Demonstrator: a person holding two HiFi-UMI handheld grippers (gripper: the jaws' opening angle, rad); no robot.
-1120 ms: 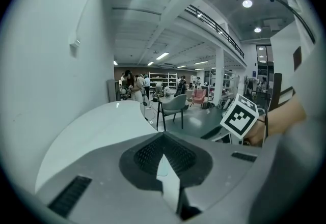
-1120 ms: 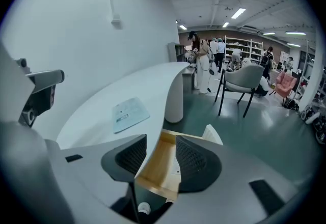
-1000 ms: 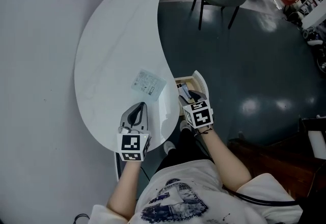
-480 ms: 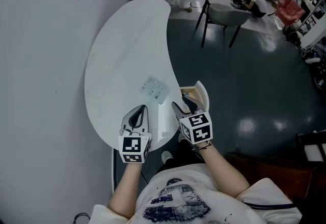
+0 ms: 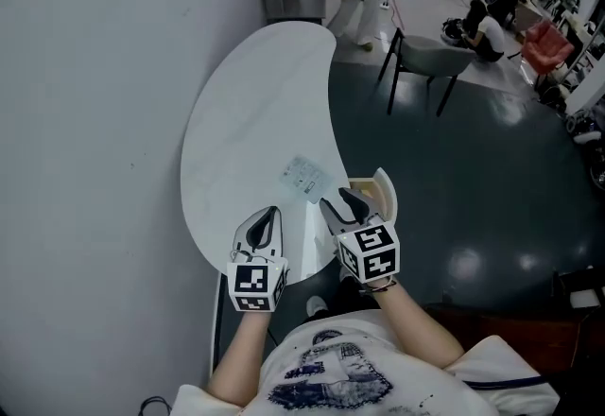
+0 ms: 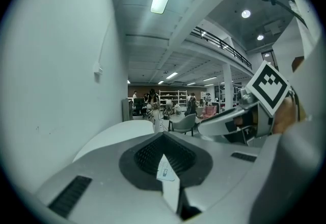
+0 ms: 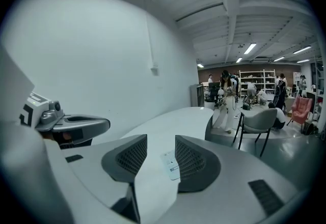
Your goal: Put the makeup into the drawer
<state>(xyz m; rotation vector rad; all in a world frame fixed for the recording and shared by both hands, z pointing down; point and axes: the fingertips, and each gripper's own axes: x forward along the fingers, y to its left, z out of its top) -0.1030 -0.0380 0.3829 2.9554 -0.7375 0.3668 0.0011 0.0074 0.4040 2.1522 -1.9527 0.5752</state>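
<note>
Plainly, the left gripper (image 5: pixel 269 216) has its fingers together. In the left gripper view the two dark pads (image 6: pixel 145 154) meet at their far tips, and only a thin wedge of a gap runs back toward the camera. Nothing is clamped in that wedge. The white table (image 5: pixel 246 102) shows through it, with the flat makeup packet (image 5: pixel 304 178) lying on the surface beyond.

The right gripper (image 5: pixel 342 204) has its fingers partly apart. In the right gripper view the ribbed pads (image 7: pixel 193 159) stand on either side of a clear gap and press on nothing. The same packet shows through that gap, flat on the tabletop past the tips and touching neither pad.

In the head view the packet sits near the centre of the frame, on the table's lower right part close to its edge. It is just above and between the two grippers and apart from both. The open drawer (image 5: pixel 386 185) juts out from the table's right edge just right of the packet, and the right gripper partly covers it. I cannot tell what is inside the drawer. The left gripper hangs over the table's near end at lower centre.
</note>
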